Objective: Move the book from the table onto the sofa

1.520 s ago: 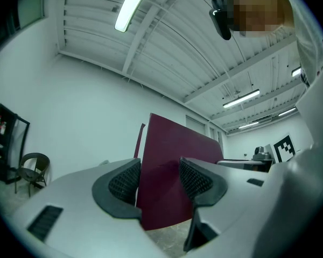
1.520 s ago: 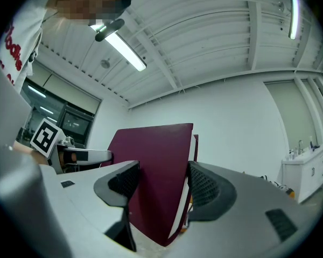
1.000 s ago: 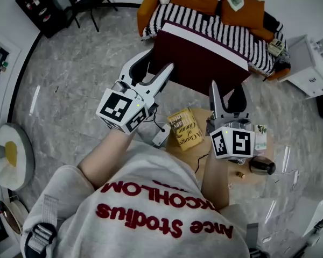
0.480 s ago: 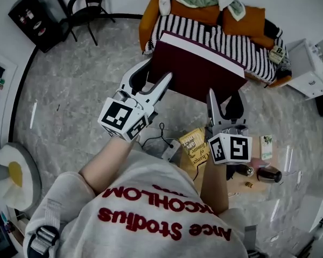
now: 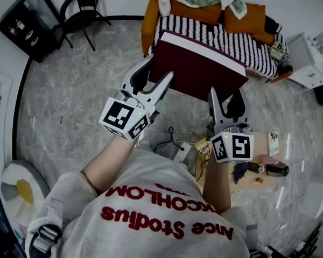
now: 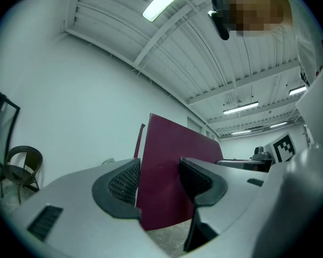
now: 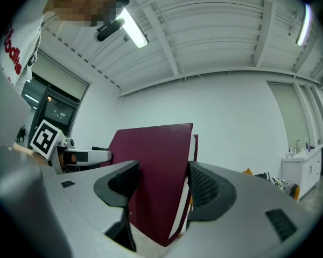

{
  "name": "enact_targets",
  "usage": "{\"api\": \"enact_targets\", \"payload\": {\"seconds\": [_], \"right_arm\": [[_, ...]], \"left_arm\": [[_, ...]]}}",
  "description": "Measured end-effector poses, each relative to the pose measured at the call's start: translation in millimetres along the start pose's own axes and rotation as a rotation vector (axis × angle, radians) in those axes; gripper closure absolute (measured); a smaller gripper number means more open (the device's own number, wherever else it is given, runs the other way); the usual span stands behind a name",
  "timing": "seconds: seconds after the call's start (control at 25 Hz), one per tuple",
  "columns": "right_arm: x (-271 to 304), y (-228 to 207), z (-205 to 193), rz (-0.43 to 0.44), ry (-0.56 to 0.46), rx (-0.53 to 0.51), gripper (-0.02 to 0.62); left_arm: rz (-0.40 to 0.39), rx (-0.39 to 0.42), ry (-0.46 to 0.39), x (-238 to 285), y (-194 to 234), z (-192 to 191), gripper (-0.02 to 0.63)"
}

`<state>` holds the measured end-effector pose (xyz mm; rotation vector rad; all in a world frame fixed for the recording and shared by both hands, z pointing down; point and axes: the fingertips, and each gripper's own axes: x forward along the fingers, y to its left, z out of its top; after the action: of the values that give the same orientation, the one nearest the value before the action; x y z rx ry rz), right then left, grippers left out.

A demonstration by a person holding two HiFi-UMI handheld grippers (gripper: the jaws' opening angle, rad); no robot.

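Close by the body, at lower right, stood over a small wooden table (image 5: 247, 187) strewn with a dark bottle (image 5: 278, 169) and a few small bits. Just ahead, held a large maroon book (image 5: 199, 71) off that table and up over the grey marbled floor (image 5: 81, 90), gripped from two sides. Pinched the book's near left edge in the left gripper (image 5: 160, 69), with jaws parted only as wide as the book's thickness and both ribbed pads pressed against its two faces. Pinched the near edge farther right in the right gripper (image 5: 226, 98) the same way, with one pad flat on the maroon cover and the other on the face beside the white pages. Tilted the broad cover toward the head camera, with the pale page edge along the far side. Beyond the book, faced an orange sofa (image 5: 148, 18) under a black-and-white striped cover, piled with cushions and a green cloth; showed no contact between book and sofa. Farthest off at upper left, had a black chair (image 5: 83, 7) by the wall.
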<state>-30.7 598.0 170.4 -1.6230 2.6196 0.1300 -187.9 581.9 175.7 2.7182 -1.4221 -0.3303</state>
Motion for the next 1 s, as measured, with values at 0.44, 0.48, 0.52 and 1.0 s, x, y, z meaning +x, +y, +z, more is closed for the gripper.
{"api": "enact_targets", "payload": {"seconds": [0.44, 0.48, 0.52, 1.0], "right_arm": [[66.8, 54.4, -2.5, -0.074, 0.019, 0.017, 0.295], [70.4, 57.1, -2.9, -0.079, 0.019, 0.016, 0.295], [73.4, 59.9, -3.4, -0.082, 0.02, 0.015, 0.295], [92.8, 74.6, -6.2, -0.048, 0.037, 0.008, 0.295]], "left_arm": [[-0.069, -0.05, 0.04, -8.6, 88.6, 3.9, 0.379], [-0.072, -0.052, 0.042, -8.9, 93.3, 3.8, 0.379], [-0.075, -0.053, 0.042, -9.6, 97.4, 4.2, 0.379], [-0.047, -0.052, 0.037, -16.7, 119.1, 10.5, 0.379]]}}
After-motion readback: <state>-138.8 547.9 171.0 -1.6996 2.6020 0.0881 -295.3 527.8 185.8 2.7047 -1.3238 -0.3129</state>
